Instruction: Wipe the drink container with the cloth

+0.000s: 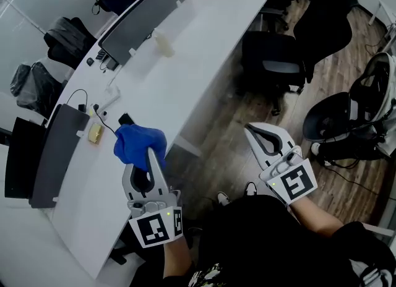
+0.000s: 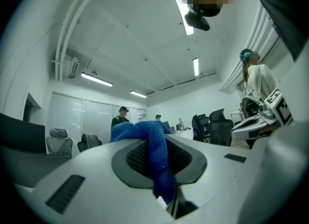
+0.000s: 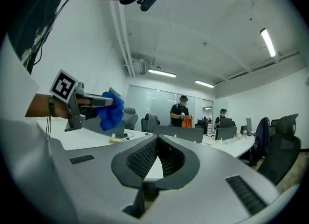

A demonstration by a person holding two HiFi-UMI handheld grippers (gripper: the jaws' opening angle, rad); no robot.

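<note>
The left gripper (image 1: 151,154) clenches the blue cloth (image 1: 137,143); the right gripper (image 1: 253,131) is closed and empty. The bunched cloth, pinched only by a fold, could slip free mid-wipe.

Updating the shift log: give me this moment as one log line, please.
left hand-held gripper: shut on blue cloth | right hand-held gripper: shut, empty | blue cloth: held above white desk, wiping nothing

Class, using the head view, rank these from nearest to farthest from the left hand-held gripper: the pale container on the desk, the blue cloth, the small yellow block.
1. Blue cloth: clamped in the left hand-held gripper.
2. Small yellow block: on the desk, to the gripper's left.
3. Pale container: far up the desk, beside the grey divider.
</note>
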